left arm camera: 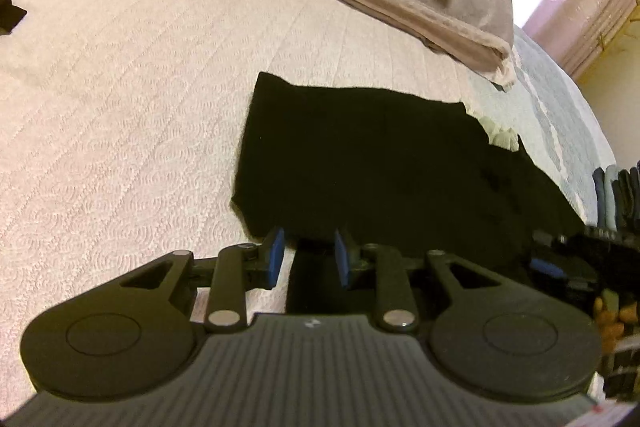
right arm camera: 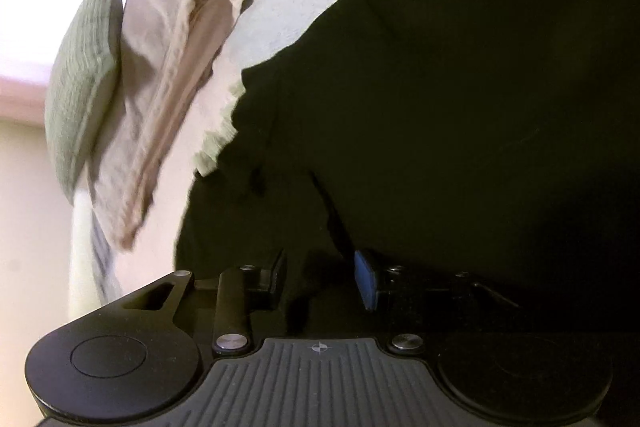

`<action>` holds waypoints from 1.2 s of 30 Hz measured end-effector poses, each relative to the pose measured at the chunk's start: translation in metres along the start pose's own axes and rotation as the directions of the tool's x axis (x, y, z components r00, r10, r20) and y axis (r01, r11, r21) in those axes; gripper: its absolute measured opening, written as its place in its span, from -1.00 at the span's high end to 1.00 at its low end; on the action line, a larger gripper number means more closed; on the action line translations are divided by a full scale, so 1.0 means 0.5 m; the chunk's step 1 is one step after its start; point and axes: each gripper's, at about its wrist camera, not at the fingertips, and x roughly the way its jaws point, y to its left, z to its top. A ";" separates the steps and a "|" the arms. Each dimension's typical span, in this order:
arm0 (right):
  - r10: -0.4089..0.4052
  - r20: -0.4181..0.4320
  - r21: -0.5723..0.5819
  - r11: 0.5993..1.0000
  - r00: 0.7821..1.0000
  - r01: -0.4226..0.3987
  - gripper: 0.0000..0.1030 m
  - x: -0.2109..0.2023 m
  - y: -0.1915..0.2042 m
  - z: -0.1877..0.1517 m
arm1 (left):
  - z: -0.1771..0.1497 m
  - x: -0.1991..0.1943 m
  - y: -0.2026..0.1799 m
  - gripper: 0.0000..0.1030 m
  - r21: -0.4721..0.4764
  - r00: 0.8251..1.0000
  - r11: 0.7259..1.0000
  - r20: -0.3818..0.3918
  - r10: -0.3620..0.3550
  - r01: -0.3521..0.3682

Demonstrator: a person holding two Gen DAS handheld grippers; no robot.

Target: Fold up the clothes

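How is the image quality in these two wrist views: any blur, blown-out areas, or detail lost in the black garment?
Left wrist view: sharp, fisheye bends the bed; window corner blown out; black garment shows almost no folds. Right wrist view: motion blur smears the beige folded cloth and green pillow; the garment is a near-featureless dark mass; top left overexposed.

Left black two-finger gripper [left arm camera: 308, 259]: 2 blue pads, 2 silver pivot screws behind, ribbed grey housing with round discs either side. Right black two-finger gripper [right arm camera: 324, 279]: identical build.

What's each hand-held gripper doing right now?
Left hand-held gripper: open, over black garment edge.
Right hand-held gripper: black garment in its gap; grip cannot be told.
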 end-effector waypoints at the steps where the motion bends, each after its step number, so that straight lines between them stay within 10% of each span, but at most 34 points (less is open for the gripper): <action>1: 0.027 0.002 0.003 1.000 1.000 -0.027 0.46 0.007 0.004 -0.002 | -0.004 0.001 0.003 0.58 0.001 1.000 1.000 -0.004 -0.003 0.003; 2: 0.056 0.001 -0.005 0.998 0.998 -0.056 0.83 0.015 0.012 -0.005 | -0.004 0.008 0.006 0.58 0.000 1.000 1.000 -0.010 -0.002 0.002; 6: 0.137 0.096 -0.180 0.976 0.986 -0.118 0.88 -0.013 0.087 -0.005 | 0.001 0.018 0.009 0.58 -0.005 1.000 1.000 -0.006 -0.013 0.013; 10: 0.254 0.268 -0.427 0.896 0.929 -0.122 0.88 -0.145 0.166 -0.006 | 0.007 0.022 -0.005 0.58 0.053 0.999 0.998 0.002 -0.032 0.032; 17: -0.119 0.319 -0.193 0.963 0.940 0.188 0.88 -0.134 -0.024 0.070 | 0.002 0.067 -0.053 0.58 0.146 0.999 0.988 -0.021 -0.047 0.049; 23: -0.007 0.347 -0.285 0.952 0.938 0.113 0.88 -0.137 0.010 0.071 | -0.007 0.095 -0.078 0.58 0.269 0.999 0.963 -0.028 0.027 -0.018; 27: -0.157 0.319 -0.261 0.934 0.935 0.246 0.85 -0.110 -0.022 0.062 | -0.005 0.100 -0.079 0.58 0.276 0.998 0.959 -0.014 0.066 -0.059; 31: -0.358 0.295 -0.298 0.847 0.886 0.441 0.65 -0.097 -0.036 0.063 | 0.008 0.100 -0.073 0.61 0.252 0.995 0.964 -0.028 0.101 -0.091; 34: -0.437 0.453 -0.383 0.692 0.777 0.612 0.49 -0.121 0.027 0.035 | 0.027 0.061 -0.085 0.62 0.250 0.997 0.966 0.065 0.051 -0.066; 36: -0.331 0.483 -0.442 0.707 0.811 0.552 0.48 -0.130 0.043 0.015 | 0.046 0.055 -0.102 0.63 0.252 0.994 0.967 0.112 0.019 -0.047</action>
